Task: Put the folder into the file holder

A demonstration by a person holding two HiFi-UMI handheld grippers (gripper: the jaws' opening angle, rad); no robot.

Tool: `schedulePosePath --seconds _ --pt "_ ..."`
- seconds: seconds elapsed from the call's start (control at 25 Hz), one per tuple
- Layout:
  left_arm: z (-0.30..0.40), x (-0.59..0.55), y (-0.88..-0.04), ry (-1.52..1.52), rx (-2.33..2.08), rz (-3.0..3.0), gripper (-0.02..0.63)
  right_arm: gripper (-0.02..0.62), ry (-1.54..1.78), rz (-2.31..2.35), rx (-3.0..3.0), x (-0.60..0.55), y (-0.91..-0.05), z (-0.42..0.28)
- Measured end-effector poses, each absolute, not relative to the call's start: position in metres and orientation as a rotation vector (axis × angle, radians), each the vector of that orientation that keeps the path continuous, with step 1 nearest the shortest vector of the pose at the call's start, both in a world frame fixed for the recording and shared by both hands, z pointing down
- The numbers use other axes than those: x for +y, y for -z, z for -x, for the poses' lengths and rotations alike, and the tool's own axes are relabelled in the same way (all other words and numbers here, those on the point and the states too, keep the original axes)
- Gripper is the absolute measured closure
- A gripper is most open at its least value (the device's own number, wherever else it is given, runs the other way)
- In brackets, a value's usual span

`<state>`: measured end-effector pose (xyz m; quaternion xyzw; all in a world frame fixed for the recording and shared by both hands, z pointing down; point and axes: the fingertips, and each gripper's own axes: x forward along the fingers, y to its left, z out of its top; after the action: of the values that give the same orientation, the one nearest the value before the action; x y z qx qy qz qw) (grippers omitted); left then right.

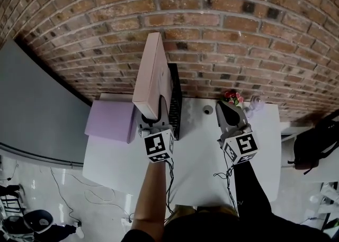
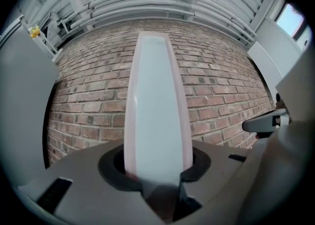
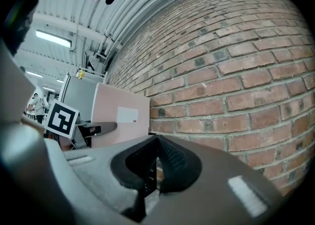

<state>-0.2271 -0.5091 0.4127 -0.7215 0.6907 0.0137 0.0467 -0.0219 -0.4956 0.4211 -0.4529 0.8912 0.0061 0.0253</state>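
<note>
My left gripper [image 1: 151, 124] pinches the lower edge of a pink folder [image 1: 152, 71] between its fingers. The folder stands upright over the white desk [image 1: 201, 161], just left of the black holder [image 1: 175, 103] by the brick wall [image 1: 238, 34]. My right gripper [image 1: 228, 109] hovers apart, fingers pressed together, empty.

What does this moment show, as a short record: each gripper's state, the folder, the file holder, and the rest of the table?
left gripper: shut on the pink folder, held upright on edge
right gripper: shut, empty, over the white table
file holder: black, by the brick wall, just right of the pink folder
task state: folder not yet in the holder
also there: purple folder lying flat at left; flowers at the back
</note>
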Motion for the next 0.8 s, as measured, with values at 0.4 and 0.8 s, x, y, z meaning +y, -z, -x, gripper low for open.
schedulePosePath --seconds 0.4,0.8 --pt "0.236 -0.512 -0.433 -0.021 2.129 2.242 0.454 0.594 -0.006 1.410 2.752 -0.497 -0.425 0.026" --pt "0.240 -0.512 -0.448 -0.014 2.132 2.270 0.454 0.595 0.006 1.419 2.748 -0.495 -0.430 0.026"
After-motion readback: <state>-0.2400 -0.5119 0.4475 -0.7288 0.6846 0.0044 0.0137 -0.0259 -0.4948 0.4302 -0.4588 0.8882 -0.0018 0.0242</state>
